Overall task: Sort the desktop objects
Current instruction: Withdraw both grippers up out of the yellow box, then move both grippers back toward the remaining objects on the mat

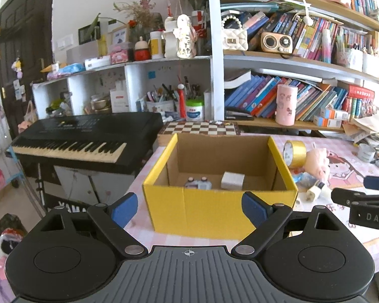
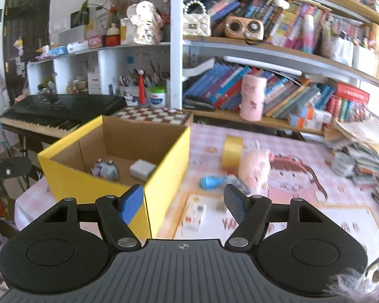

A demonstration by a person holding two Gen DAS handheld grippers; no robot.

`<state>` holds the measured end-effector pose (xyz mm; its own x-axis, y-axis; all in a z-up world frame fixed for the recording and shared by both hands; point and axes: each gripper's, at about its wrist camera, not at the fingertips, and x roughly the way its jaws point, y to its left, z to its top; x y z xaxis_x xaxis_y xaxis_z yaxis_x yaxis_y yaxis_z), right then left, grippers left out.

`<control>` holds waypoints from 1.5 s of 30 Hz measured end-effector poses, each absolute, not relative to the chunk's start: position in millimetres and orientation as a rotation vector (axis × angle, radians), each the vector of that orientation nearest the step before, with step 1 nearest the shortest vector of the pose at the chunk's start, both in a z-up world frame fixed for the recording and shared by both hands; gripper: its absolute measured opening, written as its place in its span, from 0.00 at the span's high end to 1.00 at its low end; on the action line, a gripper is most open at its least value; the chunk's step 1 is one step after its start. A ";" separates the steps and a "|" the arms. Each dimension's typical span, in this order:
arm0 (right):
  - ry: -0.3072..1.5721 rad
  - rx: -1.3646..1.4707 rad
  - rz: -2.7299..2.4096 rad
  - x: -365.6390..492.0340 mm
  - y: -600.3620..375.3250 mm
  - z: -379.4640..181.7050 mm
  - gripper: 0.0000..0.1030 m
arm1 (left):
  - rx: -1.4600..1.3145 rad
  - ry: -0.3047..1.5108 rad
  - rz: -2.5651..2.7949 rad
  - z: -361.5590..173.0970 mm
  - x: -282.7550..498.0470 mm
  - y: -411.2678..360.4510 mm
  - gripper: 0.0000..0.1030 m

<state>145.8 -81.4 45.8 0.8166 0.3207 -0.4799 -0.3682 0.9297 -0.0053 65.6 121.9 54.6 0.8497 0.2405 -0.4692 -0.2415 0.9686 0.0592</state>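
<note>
Open yellow cardboard box (image 1: 219, 202) on pink checked desk (image 2: 303, 151), small white box (image 1: 232, 180) inside. Left gripper (image 1: 189, 208) jaws wide apart, empty. Right gripper (image 2: 183, 203) jaws apart, empty, above desk clutter.

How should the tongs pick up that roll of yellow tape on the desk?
The yellow tape roll stands on its edge beside the pink plush toy. Probably best to come down from above and pinch across its two flat faces near the top, since its width looks narrow enough for the right tongs, which are open and empty.
</note>
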 end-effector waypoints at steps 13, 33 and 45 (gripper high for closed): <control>0.533 -0.089 0.336 90.2 -79.6 24.0 0.34 | 0.007 0.565 0.210 30.9 31.5 103.8 0.11; 0.605 -0.136 0.260 70.8 -103.0 6.2 0.34 | 0.038 0.646 0.043 5.5 35.8 63.7 0.11; 0.655 -0.110 0.193 76.7 -123.4 -0.4 0.33 | 0.081 0.665 -0.058 0.9 51.4 38.2 0.11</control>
<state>76.7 -123.4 -0.4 0.7757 0.1436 -0.6146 -0.2129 0.9762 -0.0407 51.4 38.2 0.9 0.7852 -0.0277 -0.6186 0.0796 0.9952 0.0564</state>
